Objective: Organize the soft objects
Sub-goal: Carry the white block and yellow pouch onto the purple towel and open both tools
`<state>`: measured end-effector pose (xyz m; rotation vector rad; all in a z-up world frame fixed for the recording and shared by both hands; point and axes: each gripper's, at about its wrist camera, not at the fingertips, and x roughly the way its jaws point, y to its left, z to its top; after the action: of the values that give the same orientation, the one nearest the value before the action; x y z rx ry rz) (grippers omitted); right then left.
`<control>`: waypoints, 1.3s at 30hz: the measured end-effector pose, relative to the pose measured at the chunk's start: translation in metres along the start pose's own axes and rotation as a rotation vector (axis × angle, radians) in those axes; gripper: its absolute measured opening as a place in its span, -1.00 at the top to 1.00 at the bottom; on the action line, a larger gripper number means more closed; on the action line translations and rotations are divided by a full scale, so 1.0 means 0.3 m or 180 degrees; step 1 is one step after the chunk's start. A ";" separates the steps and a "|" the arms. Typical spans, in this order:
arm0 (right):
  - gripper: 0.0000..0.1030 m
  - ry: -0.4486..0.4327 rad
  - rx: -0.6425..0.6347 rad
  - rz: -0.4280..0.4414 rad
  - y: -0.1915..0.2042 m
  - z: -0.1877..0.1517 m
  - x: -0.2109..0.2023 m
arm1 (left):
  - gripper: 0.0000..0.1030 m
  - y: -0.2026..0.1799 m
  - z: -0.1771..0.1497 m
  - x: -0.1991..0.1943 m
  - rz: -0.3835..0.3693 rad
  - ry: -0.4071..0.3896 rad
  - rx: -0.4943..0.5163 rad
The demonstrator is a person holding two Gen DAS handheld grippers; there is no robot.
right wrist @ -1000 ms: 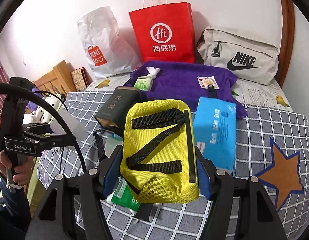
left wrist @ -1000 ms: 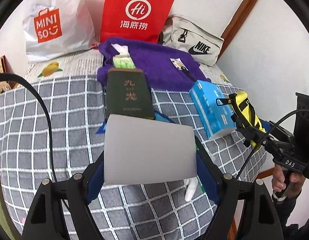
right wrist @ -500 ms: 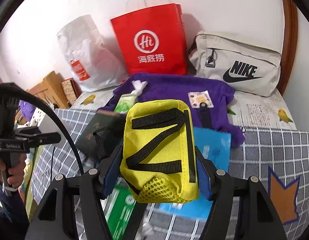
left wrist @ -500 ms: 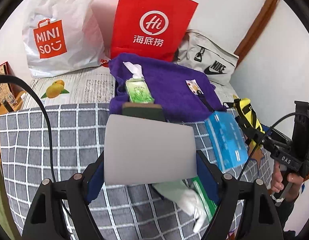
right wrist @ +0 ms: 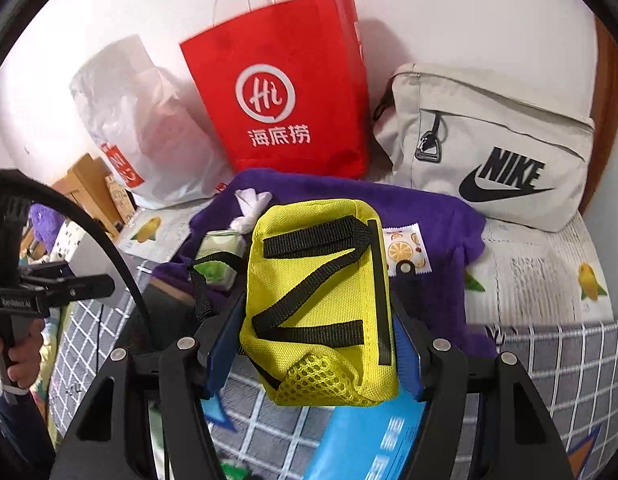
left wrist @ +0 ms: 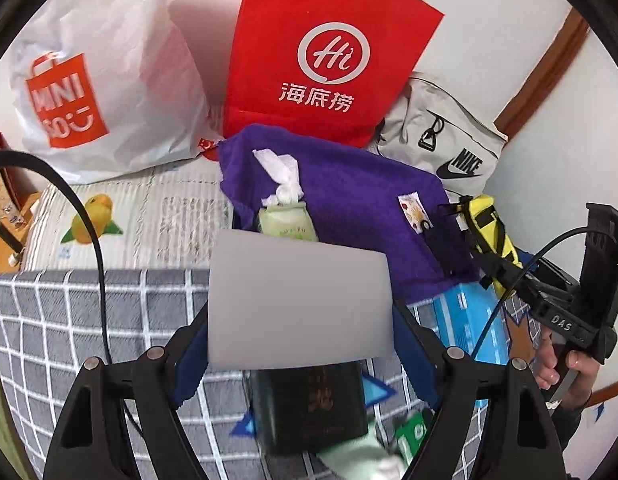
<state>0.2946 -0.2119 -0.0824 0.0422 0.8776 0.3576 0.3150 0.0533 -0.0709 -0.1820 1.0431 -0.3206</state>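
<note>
My left gripper (left wrist: pixel 303 344) is shut on a flat grey rectangular piece (left wrist: pixel 299 296), gripped between its blue pads above a dark green book (left wrist: pixel 309 408). My right gripper (right wrist: pixel 315 344) is shut on a yellow pouch (right wrist: pixel 317 280) with black straps; the left wrist view shows that pouch (left wrist: pixel 489 220) at the right, over the edge of a purple towel (left wrist: pixel 349 200). On the towel lie a green tissue pack (left wrist: pixel 285 224) and a small lemon-print packet (right wrist: pixel 405 248). A blue tissue pack (right wrist: pixel 369 440) lies under the right gripper.
Against the wall stand a white Miniso bag (left wrist: pixel 89 80), a red paper bag (left wrist: pixel 329 60) and a beige Nike bag (right wrist: pixel 489 140). The grey checked bedspread (left wrist: pixel 49 320) covers the near side. A green packet (left wrist: pixel 413 436) lies beside the book. Wooden furniture (right wrist: pixel 85 184) stands left.
Both grippers have moved forward toward the bags at the wall, each keeping its load. The book and the blue pack have slid from ahead of the grippers to beneath them.
</note>
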 end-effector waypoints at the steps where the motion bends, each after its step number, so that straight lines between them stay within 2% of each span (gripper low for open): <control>1: -0.28 0.0021 -0.0005 -0.0024 -0.007 0.010 0.019 | -0.58 0.001 0.015 0.014 0.0003 0.0019 -0.0009; 4: -0.28 0.0177 0.0010 -0.0141 -0.032 0.032 0.092 | -0.58 0.010 0.057 0.059 -0.0047 0.0050 -0.0063; 8: -0.28 0.0317 0.0092 -0.0071 -0.067 0.051 0.177 | -0.58 0.018 0.098 0.112 -0.0047 0.0096 -0.0113; 12: -0.28 0.0396 0.0012 -0.0131 -0.065 0.068 0.235 | -0.58 0.013 0.144 0.166 -0.0072 0.0137 -0.0123; 15: -0.28 0.0507 -0.0016 -0.0086 -0.065 0.063 0.277 | -0.58 0.006 0.161 0.195 -0.0045 0.0144 -0.0112; 19: -0.28 0.0605 -0.0050 -0.0098 -0.067 0.048 0.321 | -0.58 0.007 0.185 0.215 -0.0149 0.0146 -0.0180; 22: -0.28 0.0725 -0.0016 -0.0126 -0.078 0.038 0.362 | -0.58 -0.004 0.184 0.227 -0.0098 0.0176 -0.0126; 30: -0.30 0.0903 0.0163 -0.0001 -0.108 0.032 0.401 | -0.58 -0.016 0.172 0.239 -0.0127 0.0224 -0.0082; 39: -0.37 0.0902 0.0199 0.0046 -0.107 0.030 0.383 | -0.58 -0.026 0.173 0.271 -0.0149 0.0254 -0.0139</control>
<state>0.3778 -0.2039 -0.1679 0.0567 1.1693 0.3547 0.3964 0.0178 -0.1095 -0.2347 1.1266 -0.3498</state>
